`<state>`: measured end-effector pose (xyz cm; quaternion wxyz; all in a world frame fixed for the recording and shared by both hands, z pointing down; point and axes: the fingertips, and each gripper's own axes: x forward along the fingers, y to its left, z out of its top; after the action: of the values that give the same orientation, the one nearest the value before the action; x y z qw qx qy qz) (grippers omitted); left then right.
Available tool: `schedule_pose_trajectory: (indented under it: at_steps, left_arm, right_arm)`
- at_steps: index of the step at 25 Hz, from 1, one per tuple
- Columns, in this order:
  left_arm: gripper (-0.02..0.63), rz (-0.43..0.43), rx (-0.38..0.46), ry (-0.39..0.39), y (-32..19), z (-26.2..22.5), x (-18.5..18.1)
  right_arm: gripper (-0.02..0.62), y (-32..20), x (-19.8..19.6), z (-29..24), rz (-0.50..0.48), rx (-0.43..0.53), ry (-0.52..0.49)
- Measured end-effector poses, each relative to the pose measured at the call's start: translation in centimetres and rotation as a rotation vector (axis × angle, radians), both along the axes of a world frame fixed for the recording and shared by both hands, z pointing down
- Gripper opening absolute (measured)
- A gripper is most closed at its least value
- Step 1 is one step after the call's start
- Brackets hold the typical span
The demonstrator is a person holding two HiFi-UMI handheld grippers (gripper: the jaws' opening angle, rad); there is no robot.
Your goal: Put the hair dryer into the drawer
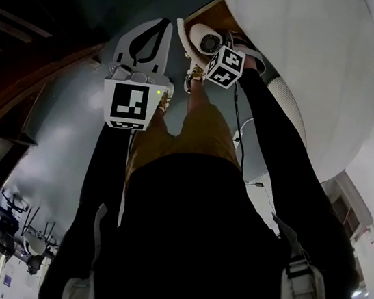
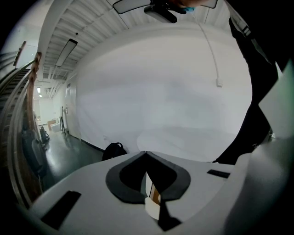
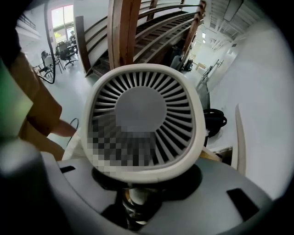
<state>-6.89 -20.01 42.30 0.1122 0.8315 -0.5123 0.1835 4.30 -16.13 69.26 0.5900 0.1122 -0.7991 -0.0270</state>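
The white hair dryer point(image 1: 202, 38) hangs in my right gripper point(image 1: 214, 51), just under that gripper's marker cube, above the brown inside of the open drawer point(image 1: 223, 18). In the right gripper view the hair dryer point(image 3: 142, 124) shows its round slatted grille and fills the middle. Below it my right gripper point(image 3: 138, 195) is shut on the handle. My left gripper point(image 1: 167, 24) stands to the left of the dryer, apart from it, its tips touching. The left gripper view shows the same gripper point(image 2: 146, 155) shut with nothing held.
A large white rounded furniture top point(image 1: 295, 64) lies right of the drawer. A thin cable point(image 1: 241, 129) hangs beside my right arm. A black backpack point(image 2: 114, 149) sits on the grey floor. Wooden stairs point(image 3: 138, 32) rise behind, and office chairs point(image 1: 17, 225) stand far off.
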Motion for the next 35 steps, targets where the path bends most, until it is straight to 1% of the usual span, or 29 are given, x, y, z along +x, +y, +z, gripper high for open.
schedule_pose_trajectory:
  at_steps: [2,5,7,10,13,19,22,24,29,31,33,35]
  left_arm:
    - [0.017,-0.006,-0.011,-0.002,0.3,0.4,-0.1]
    - [0.015,-0.012,-0.025,-0.009,0.5,0.9,-0.3]
    - [0.015,-0.015,-0.035,-0.012,0.6,1.3,-0.4]
    - [0.015,-0.015,-0.051,-0.014,1.0,1.7,-0.3]
    - [0.015,-0.010,-0.065,-0.021,1.3,2.2,-0.3]
    - [0.015,-0.007,-0.084,-0.028,1.6,2.7,-0.2]
    - [0.015,-0.009,-0.104,-0.034,1.9,3.4,-0.4]
    - [0.015,-0.012,-0.110,-0.031,2.0,3.6,-0.5]
    - [0.015,-0.008,-0.138,-0.033,2.7,4.5,-0.8]
    - [0.017,-0.006,-0.155,-0.034,3.1,5.0,-0.9]
    - [0.015,-0.003,-0.163,-0.033,3.3,5.1,-0.7]
    - [0.015,0.001,-0.165,-0.030,3.4,5.2,-0.4]
  right_arm:
    - [0.206,0.2,0.2,0.8,-0.020,-0.008,0.031]
    - [0.206,0.2,0.3,1.6,-0.054,-0.011,0.046]
    - [0.206,0.2,0.2,1.9,-0.069,-0.002,0.041]
    - [0.206,0.1,-0.3,2.0,-0.076,0.019,0.002]
    - [0.206,-0.2,-0.6,2.0,-0.062,0.023,-0.022]
    - [0.204,-0.8,-0.3,1.8,-0.029,0.045,-0.017]
    - [0.205,-1.1,0.2,2.8,0.009,0.040,0.022]
    - [0.206,-1.3,0.6,3.7,0.012,0.023,0.051]
    - [0.206,-1.1,0.7,5.2,-0.029,-0.020,0.113]
    - [0.206,-0.9,0.3,5.5,-0.062,-0.034,0.142]
    - [0.206,-1.2,-0.1,5.7,-0.114,-0.013,0.160]
    - [0.206,-1.6,-0.2,5.8,-0.138,0.006,0.160]
